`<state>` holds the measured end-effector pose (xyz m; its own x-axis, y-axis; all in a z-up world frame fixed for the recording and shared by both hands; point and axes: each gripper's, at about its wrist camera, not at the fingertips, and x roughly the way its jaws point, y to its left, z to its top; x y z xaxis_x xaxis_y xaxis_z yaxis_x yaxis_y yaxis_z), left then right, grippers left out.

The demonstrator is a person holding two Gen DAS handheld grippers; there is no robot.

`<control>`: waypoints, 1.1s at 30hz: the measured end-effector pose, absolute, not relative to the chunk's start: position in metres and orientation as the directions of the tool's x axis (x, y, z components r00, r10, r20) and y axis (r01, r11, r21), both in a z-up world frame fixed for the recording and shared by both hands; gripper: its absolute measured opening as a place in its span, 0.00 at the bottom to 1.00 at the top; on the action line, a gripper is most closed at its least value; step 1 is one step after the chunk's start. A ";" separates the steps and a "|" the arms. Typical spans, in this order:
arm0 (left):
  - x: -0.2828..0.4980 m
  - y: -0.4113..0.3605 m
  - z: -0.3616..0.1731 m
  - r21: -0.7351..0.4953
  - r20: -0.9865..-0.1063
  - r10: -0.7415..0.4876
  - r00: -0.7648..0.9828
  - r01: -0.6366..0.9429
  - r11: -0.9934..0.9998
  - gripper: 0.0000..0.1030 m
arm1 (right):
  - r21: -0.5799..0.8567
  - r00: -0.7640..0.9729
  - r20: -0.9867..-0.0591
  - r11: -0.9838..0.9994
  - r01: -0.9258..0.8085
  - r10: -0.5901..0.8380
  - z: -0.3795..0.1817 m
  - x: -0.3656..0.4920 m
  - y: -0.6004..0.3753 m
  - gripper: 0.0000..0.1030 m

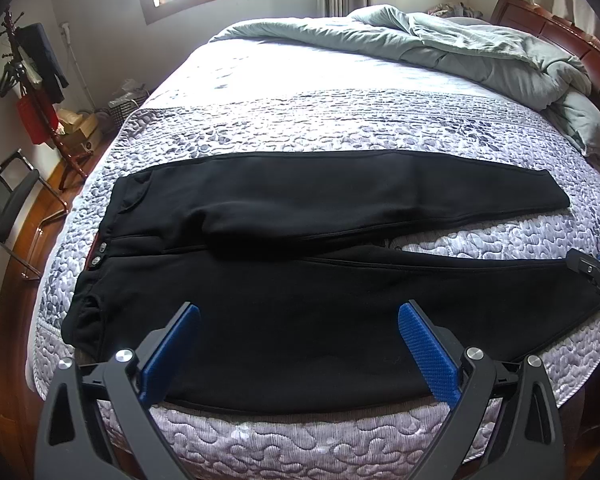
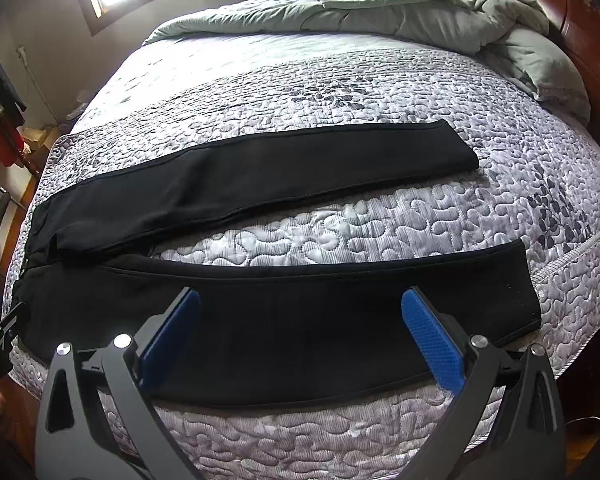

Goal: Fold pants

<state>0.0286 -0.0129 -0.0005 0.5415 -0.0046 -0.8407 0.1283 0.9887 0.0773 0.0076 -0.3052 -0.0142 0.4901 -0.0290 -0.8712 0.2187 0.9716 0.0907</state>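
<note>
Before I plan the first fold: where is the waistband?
In the left wrist view, the black pants' waistband lies at the left, on the grey quilted bedspread.

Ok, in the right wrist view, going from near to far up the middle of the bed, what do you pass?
Right gripper, open → near black pant leg → strip of bare grey quilted bedspread → far black pant leg → more patterned bedspread → rumpled grey-green duvet at the far end.
</note>
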 end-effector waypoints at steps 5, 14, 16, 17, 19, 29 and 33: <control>0.029 -0.013 0.000 0.079 -0.840 -0.003 0.542 0.128 0.989 0.96 | 0.094 0.493 -0.870 0.971 0.218 -0.026 -0.014 0.009 -0.307 0.97; 0.041 -0.018 -0.009 0.076 -0.854 -0.004 0.520 0.131 0.988 0.96 | 0.119 0.496 -0.868 0.972 0.201 0.004 -0.017 0.017 -0.319 0.97; 0.052 -0.020 -0.014 0.084 -0.860 0.003 0.510 0.135 0.987 0.96 | 0.119 0.496 -0.868 0.972 0.204 0.002 -0.019 0.023 -0.331 0.97; 0.059 -0.023 -0.017 0.097 -0.861 0.015 0.509 0.134 0.986 0.96 | 0.113 0.494 -0.870 0.971 0.211 -0.006 -0.021 0.030 -0.344 0.97; 0.078 -0.031 -0.022 0.113 -0.863 0.025 0.505 0.144 0.983 0.96 | 0.112 0.491 -0.871 0.966 0.232 -0.017 -0.023 0.045 -0.374 0.97; 0.184 -0.111 -0.042 0.115 -0.862 -0.026 0.507 0.245 0.963 0.96 | 0.105 0.399 -0.916 0.929 0.354 -0.048 -0.072 0.155 -0.540 0.97; 0.218 -0.138 -0.054 0.058 -0.872 -0.089 0.481 0.283 0.957 0.96 | 0.129 0.324 -0.946 0.935 0.330 0.016 -0.105 0.194 -0.566 0.97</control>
